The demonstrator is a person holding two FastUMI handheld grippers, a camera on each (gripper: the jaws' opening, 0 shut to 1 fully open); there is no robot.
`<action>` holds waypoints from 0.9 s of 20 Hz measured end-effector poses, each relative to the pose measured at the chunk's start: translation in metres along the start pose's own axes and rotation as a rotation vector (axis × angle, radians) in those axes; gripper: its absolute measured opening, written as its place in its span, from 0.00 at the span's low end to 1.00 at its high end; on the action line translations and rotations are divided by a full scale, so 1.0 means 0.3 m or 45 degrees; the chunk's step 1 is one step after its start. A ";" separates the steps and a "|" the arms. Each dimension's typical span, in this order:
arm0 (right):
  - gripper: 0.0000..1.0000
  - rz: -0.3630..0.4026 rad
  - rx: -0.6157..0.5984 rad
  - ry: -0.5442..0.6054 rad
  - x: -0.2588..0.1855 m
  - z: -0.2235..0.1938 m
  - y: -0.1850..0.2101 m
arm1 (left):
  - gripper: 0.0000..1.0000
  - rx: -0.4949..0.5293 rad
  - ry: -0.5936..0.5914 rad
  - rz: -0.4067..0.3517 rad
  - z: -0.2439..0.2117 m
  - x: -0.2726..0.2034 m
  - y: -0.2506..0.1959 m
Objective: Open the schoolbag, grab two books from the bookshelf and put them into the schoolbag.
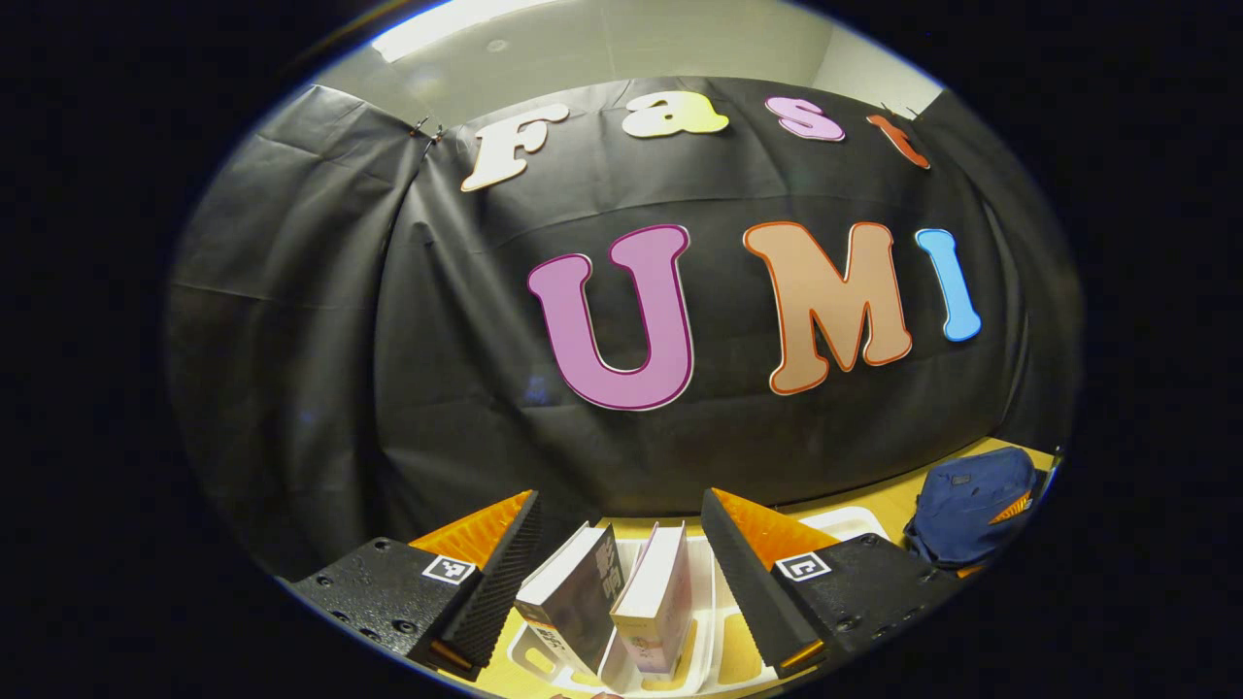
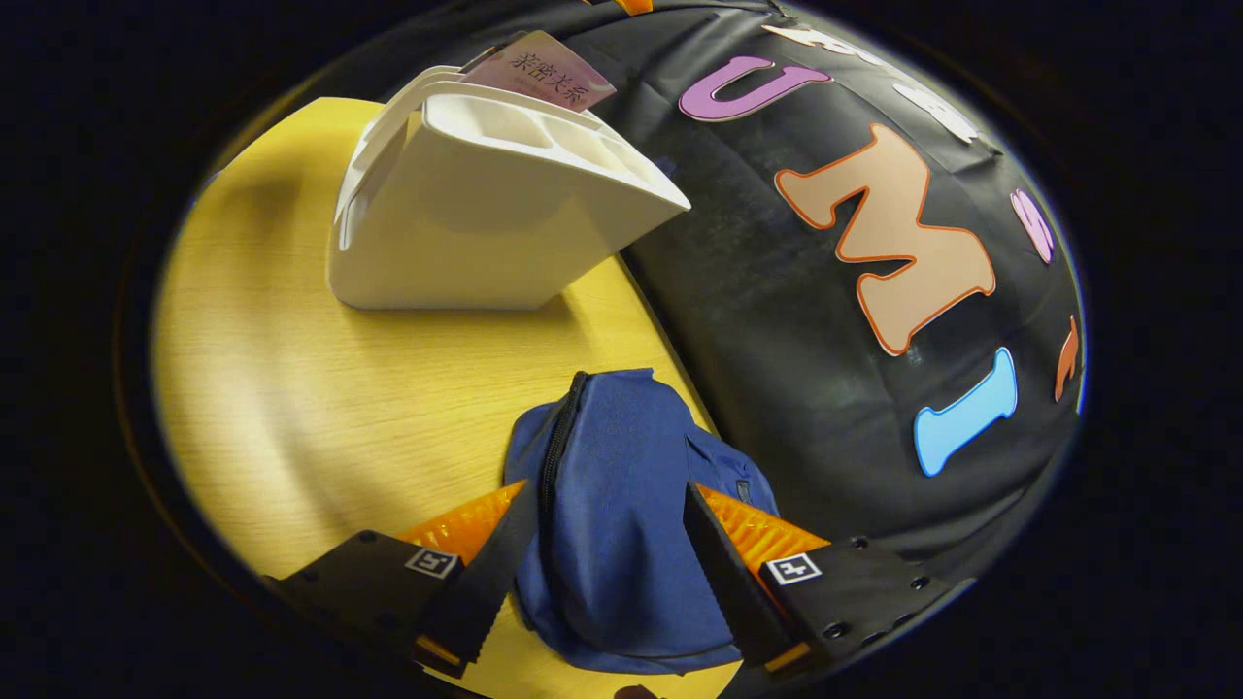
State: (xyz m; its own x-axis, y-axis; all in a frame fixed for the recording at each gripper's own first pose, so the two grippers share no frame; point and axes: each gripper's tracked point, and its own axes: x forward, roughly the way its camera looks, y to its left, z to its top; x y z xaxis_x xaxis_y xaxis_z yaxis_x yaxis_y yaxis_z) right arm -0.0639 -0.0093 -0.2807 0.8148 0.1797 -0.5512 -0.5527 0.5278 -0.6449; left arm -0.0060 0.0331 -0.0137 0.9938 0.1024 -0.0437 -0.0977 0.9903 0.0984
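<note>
In the left gripper view, the left gripper point(image 1: 621, 573) hangs spread wide and grasping nothing above the white plastic bookshelf rack point(image 1: 714, 621), where a dark-covered paperback book point(image 1: 573, 597) and a pink-covered paperback book point(image 1: 660, 597) stand tilted between its fingers, while the dark blue fabric schoolbag point(image 1: 971, 505) lies far right on the yellow wooden surface point(image 1: 898, 505). In the right gripper view, the right gripper point(image 2: 607, 573) is likewise released, its fingers on either side of the schoolbag point(image 2: 621, 485), whose black zip point(image 2: 555, 447) runs closed along its left side; whether they touch the fabric is hard to tell. The bag's near end is cut off, and the rack point(image 2: 466, 214) stands well apart beyond it, hiding all but a pink book's corner point(image 2: 544, 73)
</note>
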 end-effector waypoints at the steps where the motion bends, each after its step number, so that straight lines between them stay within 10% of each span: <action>1: 1.00 -0.015 -0.007 -0.003 -0.002 0.004 -0.007 | 0.99 0.002 0.000 -0.001 -0.001 -0.001 -0.001; 9: 0.95 -0.077 -0.058 0.048 0.033 -0.017 -0.050 | 0.99 -0.003 0.010 -0.014 -0.011 0.000 -0.016; 15: 0.10 -0.079 0.001 0.064 0.036 0.011 -0.066 | 0.99 0.007 0.017 -0.004 -0.018 0.006 0.000; 18: 0.10 -0.127 0.076 0.052 0.025 0.042 -0.164 | 0.99 0.012 0.032 0.002 -0.028 0.014 0.016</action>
State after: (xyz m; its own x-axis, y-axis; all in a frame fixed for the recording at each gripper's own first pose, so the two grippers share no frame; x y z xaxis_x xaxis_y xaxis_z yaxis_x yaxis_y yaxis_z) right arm -0.0284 -0.0234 -0.2464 0.8565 0.0905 -0.5082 -0.4572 0.5901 -0.6655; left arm -0.0028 0.0390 -0.0217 0.9920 0.1065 -0.0682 -0.0987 0.9892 0.1081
